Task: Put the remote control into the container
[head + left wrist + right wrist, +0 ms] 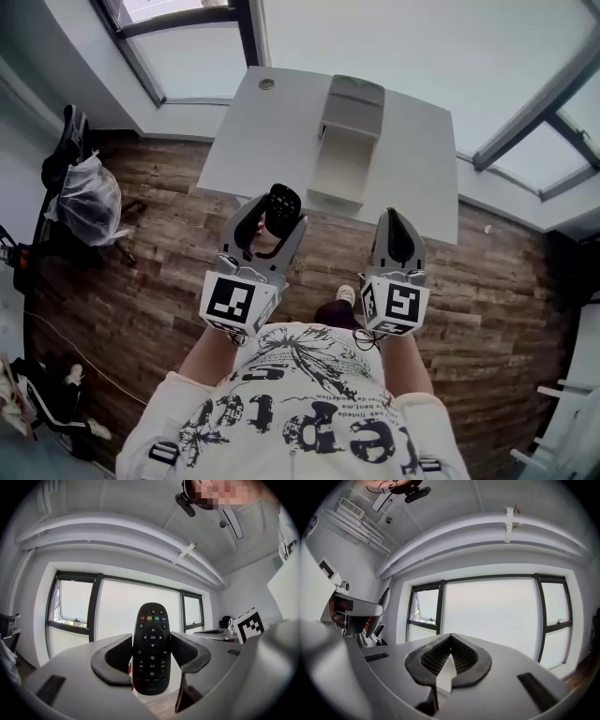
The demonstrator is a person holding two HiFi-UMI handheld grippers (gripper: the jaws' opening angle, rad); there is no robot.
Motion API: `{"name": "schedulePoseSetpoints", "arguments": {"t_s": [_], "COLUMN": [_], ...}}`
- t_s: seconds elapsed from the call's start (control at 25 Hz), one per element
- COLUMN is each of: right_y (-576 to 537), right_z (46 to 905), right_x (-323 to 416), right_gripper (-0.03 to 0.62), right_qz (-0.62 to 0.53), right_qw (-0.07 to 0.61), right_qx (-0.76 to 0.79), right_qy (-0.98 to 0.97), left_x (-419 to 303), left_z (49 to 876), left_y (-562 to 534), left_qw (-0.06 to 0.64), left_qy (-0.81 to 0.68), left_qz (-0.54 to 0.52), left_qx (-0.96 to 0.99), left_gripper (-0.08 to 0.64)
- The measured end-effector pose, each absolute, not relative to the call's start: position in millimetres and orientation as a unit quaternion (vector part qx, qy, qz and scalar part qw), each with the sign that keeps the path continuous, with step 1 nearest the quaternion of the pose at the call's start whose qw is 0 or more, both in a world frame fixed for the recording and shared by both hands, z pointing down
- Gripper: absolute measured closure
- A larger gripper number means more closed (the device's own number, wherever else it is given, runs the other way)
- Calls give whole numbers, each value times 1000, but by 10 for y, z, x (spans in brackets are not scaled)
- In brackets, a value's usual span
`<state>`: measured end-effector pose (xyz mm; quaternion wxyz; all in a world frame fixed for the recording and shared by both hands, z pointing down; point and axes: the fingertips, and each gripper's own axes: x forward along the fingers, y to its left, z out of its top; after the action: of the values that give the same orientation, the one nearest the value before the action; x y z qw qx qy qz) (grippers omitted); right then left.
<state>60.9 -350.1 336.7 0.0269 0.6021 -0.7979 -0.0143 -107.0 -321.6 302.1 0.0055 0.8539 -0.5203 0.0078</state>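
Note:
A black remote control [278, 212] [151, 645] with coloured buttons stands upright between the jaws of my left gripper [272, 225] [151, 656], which is shut on it and holds it in the air before the table's near edge. The container [347, 141], a pale grey open box with a raised lid, sits on the white table [262, 141], a little ahead and to the right of the remote. My right gripper [397, 236] [449, 660] hangs to the right, shut with nothing between its tips. Both gripper views point up at windows and ceiling.
Wooden floor [169, 253] spreads below both grippers. A small round disc [267, 84] lies at the table's far left. Bags and a chair [80, 197] stand by the wall on the left. Windows [187, 47] run behind the table.

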Motion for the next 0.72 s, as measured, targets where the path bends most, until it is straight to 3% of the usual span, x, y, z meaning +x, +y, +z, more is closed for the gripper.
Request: {"name": "schedulePoseSetpoints", "arguments": {"t_s": [0.36, 0.72], "right_y": [-4512, -4943], "right_z": [3294, 3506], "right_x": [1090, 1632], "right_gripper": [591, 591], "right_qz": [-24, 0], "right_qw": [28, 33], "right_qx": [527, 501], "right_qy": [-849, -865], "left_x": [-335, 211], "left_z": [3024, 3329], "left_y": [-3914, -4293], "left_qw": [12, 62], "left_qy": [-571, -594], "left_qz": [4, 10], "left_qx": [821, 802], "left_gripper": [299, 299]}}
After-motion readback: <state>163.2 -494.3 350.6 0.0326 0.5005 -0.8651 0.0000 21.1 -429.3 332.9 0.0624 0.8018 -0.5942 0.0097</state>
